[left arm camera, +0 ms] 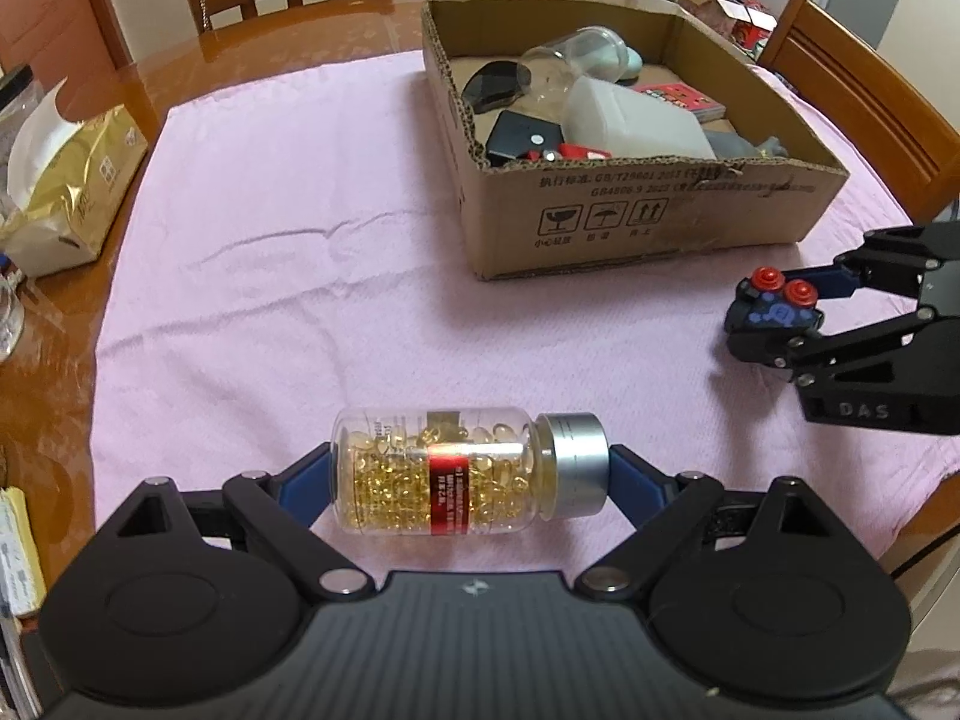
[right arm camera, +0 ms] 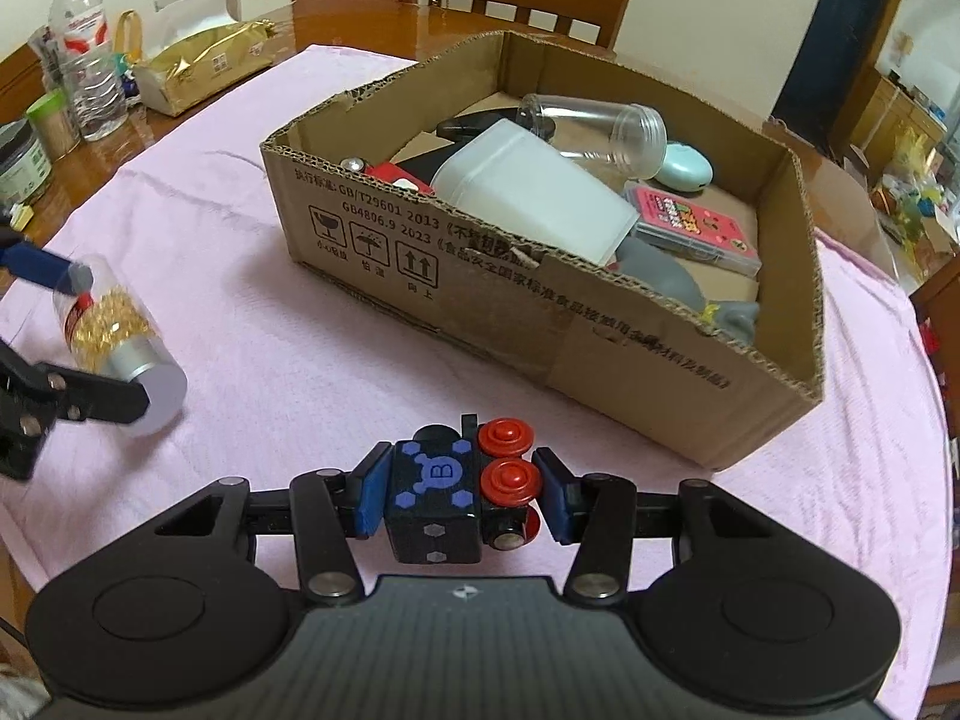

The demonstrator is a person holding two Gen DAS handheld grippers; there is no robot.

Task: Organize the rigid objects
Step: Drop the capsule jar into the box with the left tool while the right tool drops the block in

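Gold capsules, clear bottle: lay crosswise at lower centre, my left gripper clamped on base and silver cap. Black toy train block: pinched in my right gripper, nearer the cardboard box, upper right.

You are working over a glossy brown wooden table with a pink cloth spread across most of its top, lightly creased. On the cloth sits an open cardboard box, toward the far right side. Off the cloth, on the bare wood along your left edge, you have a gold tissue pack, a clear water bottle standing upright, a clear jar with a black lid behind the pack, and a few smaller containers too blurred to identify.
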